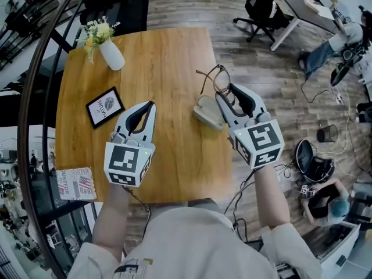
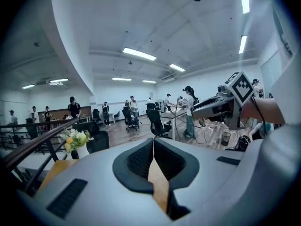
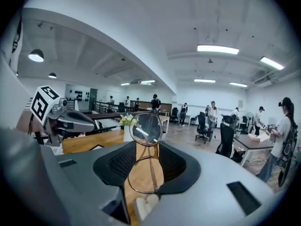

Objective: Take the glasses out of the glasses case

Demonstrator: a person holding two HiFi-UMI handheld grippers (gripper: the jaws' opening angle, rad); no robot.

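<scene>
My right gripper (image 1: 230, 90) is shut on the thin-framed glasses (image 1: 216, 78), held up in the air over the wooden table's (image 1: 168, 57) right side. In the right gripper view the glasses (image 3: 146, 127) stand on edge between the black pads, one lens above the tips and one lower down. The pale glasses case (image 1: 208, 113) lies open on the table just below and left of that gripper, and its white edge (image 3: 145, 205) shows beneath the jaws. My left gripper (image 1: 151, 105) hovers over the table's middle, its jaws shut and empty (image 2: 153, 142).
A white vase of flowers (image 1: 110, 52) stands at the table's far left corner. A dark framed card (image 1: 105, 106) lies left of my left gripper, a booklet (image 1: 76, 183) at the near left edge. Office chairs (image 1: 261, 7) and cables sit on the floor to the right.
</scene>
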